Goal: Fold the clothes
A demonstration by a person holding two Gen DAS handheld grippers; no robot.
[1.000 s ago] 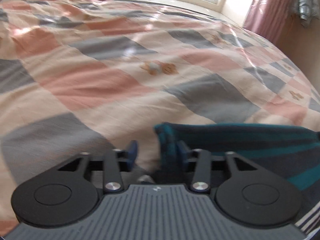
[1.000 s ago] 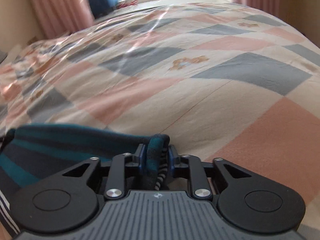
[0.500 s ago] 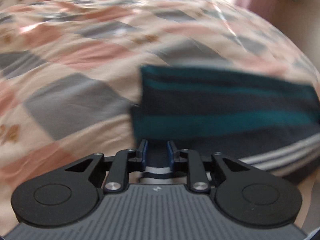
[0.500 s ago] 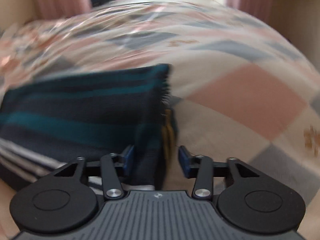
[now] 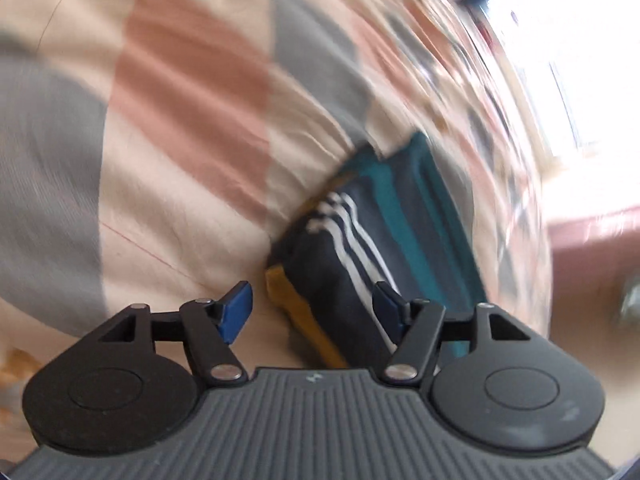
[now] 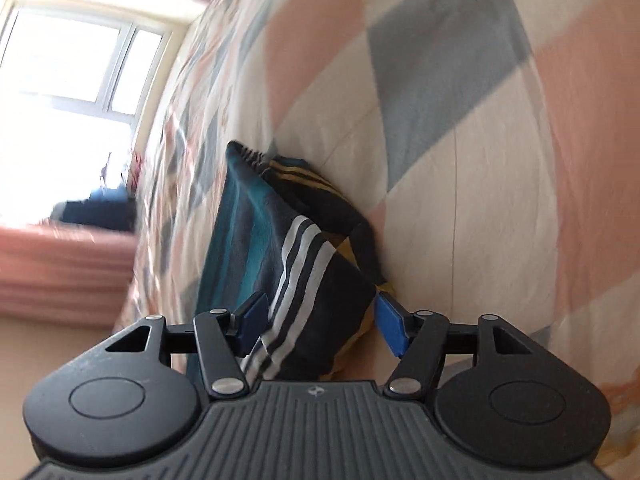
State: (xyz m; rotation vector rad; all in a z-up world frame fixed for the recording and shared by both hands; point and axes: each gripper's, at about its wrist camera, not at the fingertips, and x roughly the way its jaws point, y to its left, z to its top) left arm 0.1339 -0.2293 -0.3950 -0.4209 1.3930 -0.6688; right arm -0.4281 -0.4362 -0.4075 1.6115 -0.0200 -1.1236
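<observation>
A folded striped garment (image 5: 372,236), dark navy with teal, white and mustard bands, lies on the checked bedspread (image 5: 180,92). My left gripper (image 5: 314,312) is open, its blue pads (image 5: 236,308) on either side of the garment's near end. The same garment (image 6: 280,248) shows in the right wrist view, where my right gripper (image 6: 320,320) is open around its near corner. Both views are rolled sideways and blurred.
The bedspread (image 6: 460,100) in pink, grey and cream squares fills most of both views. A bright window (image 6: 68,60) and pink curtains (image 6: 60,268) stand beyond the bed. A dark blue object (image 6: 96,210) lies near the window.
The left gripper, shut on the garment half a second ago, has opened. Both grippers have rolled sideways and sit at the folded garment's opposite ends. The right gripper stays open.
</observation>
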